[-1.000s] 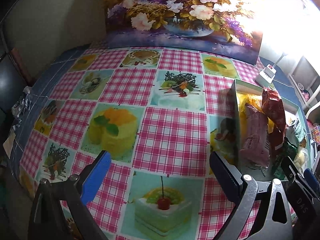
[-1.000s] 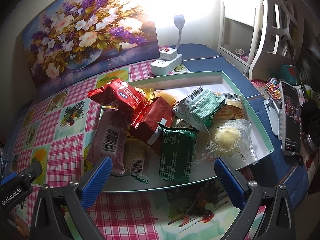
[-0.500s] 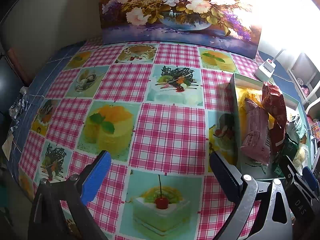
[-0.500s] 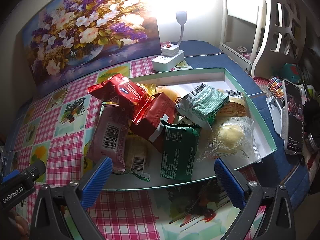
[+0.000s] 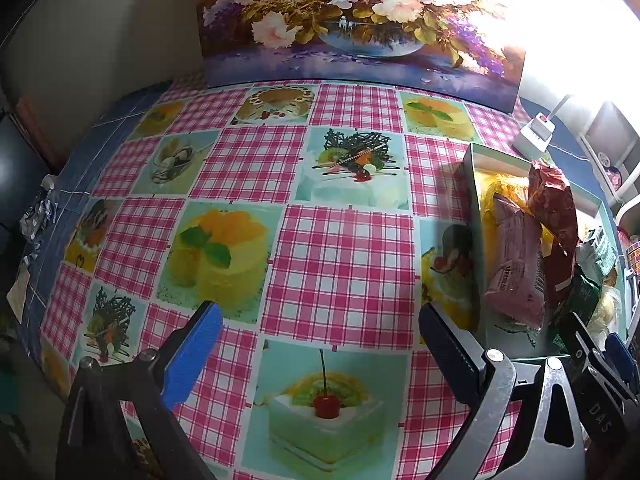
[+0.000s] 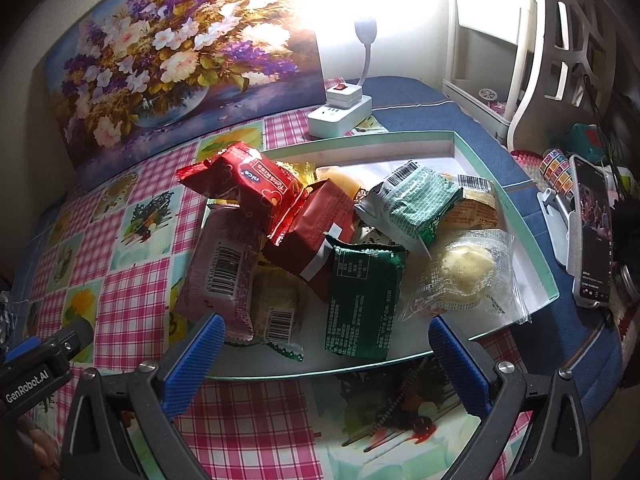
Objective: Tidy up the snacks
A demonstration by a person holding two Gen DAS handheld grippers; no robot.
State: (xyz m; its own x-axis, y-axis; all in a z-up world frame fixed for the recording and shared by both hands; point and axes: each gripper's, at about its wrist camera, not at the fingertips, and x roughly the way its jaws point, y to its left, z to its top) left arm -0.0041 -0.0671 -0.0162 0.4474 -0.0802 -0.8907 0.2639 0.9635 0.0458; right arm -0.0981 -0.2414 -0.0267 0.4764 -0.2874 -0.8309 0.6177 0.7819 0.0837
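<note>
Jaws of both grippers, left gripper [image 5: 320, 344] and right gripper [image 6: 326, 344], spread and holding nothing, edged slightly nearer since a second ago, snacks [image 6: 340, 240] heaped unmoved in tray [image 6: 536, 256] on counter [image 5: 336, 264].

The left claw [image 5: 320, 354] has two dark grey, triangular plastic arms with cut-out slots, each ending in a ribbed blue pad [image 5: 192, 354], and a silver screw head sits at each arm's joint. The right claw [image 6: 326, 362] is built the same way, with ribbed blue pads [image 6: 458, 364] and silver screws. A black body beside it carries white "GenRobot.AI" lettering; the other unit's lettering reads perhaps "DAS".
</note>
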